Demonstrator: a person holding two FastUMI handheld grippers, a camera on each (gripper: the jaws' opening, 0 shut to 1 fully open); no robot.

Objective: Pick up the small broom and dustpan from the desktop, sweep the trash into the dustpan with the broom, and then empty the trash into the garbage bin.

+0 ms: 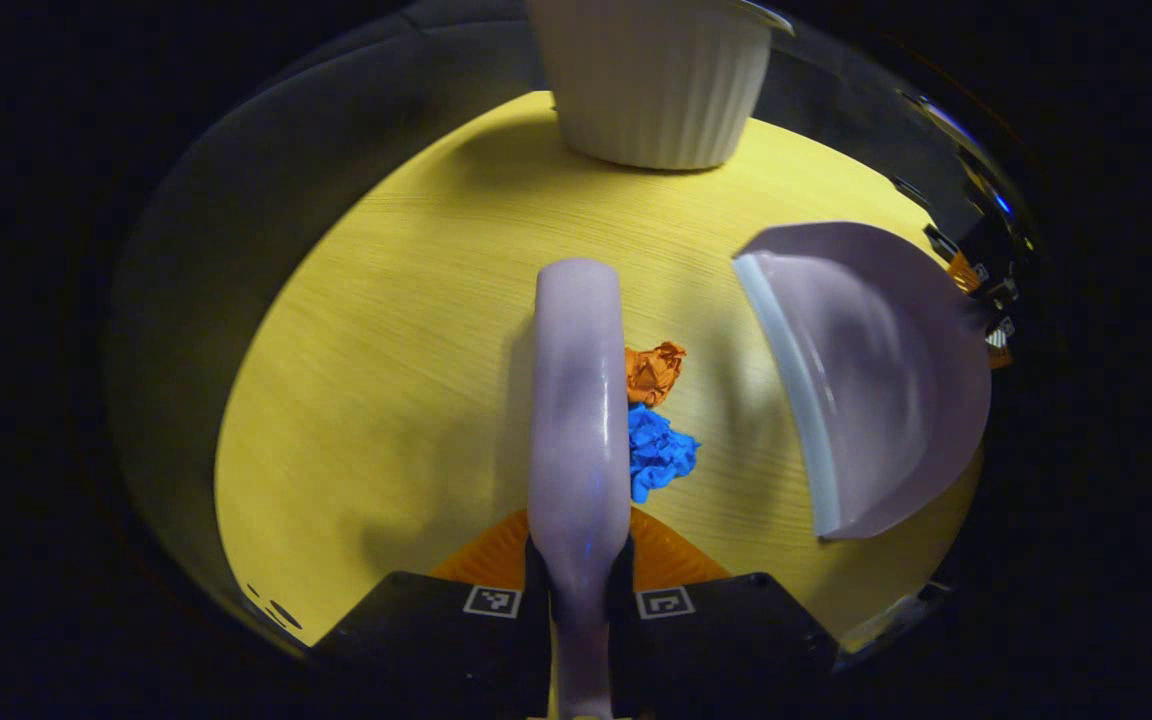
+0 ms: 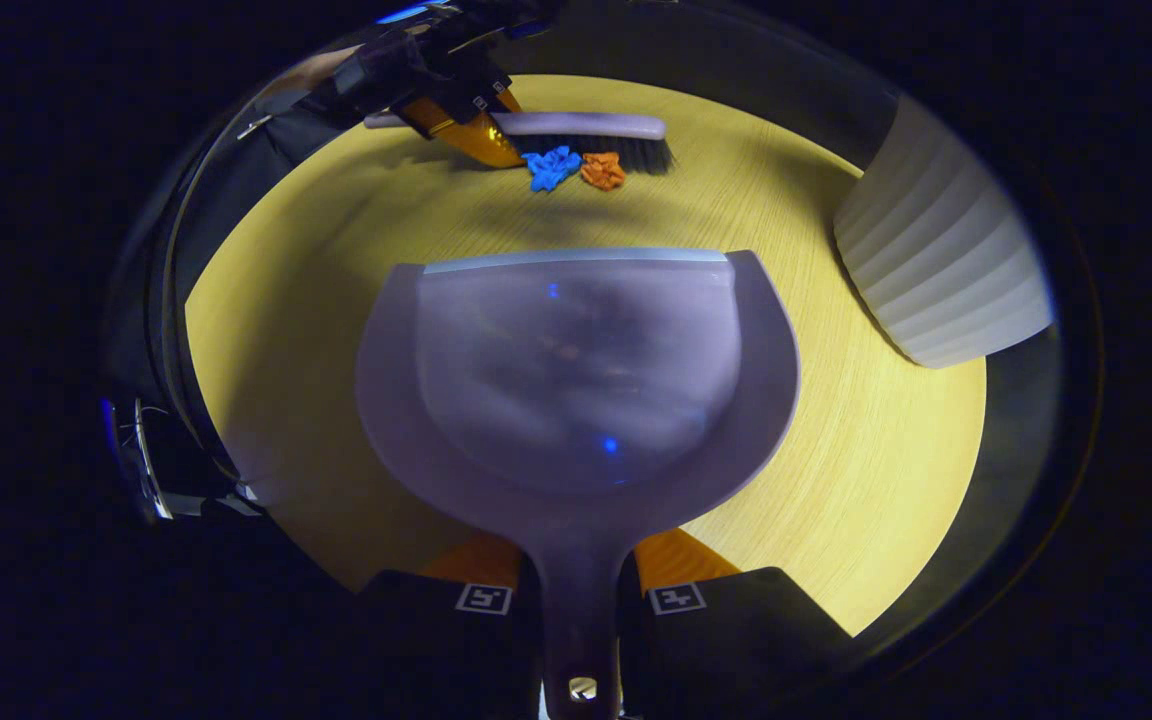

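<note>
Broom point(image 1: 579, 400) and dustpan point(image 2: 576, 385) are both up in the claws over the yellow desk point(image 1: 386, 400). The left claw point(image 1: 578, 590) is clenched on the broom's handle, one finger on each side, and the broom points away from it toward the far side of the desk. The right claw point(image 2: 579, 600) is clenched on the dustpan's thin handle in the same way.

Two bits of trash lie on the desk: a blue paper ball point(image 1: 658, 452) and an orange paper ball point(image 1: 654, 372). In the left gripper view they sit just right of the broom, touching it or nearly so. The dustpan is farther right, apart from them, with its flat lip turned toward them. No trash shows inside the pan. In the right gripper view the dark bristles point(image 2: 626, 152) sit right behind the two balls.

A white ribbed garbage bin point(image 1: 656, 85) stands at the far edge of the desk.

The paper balls look very light and soft, so I think they could roll or hop away if pushed hard. The broom and pan look like smooth, stiff plastic, light but maybe a bit slippery. The handles seem the best place to hold them, as they are held now.
</note>
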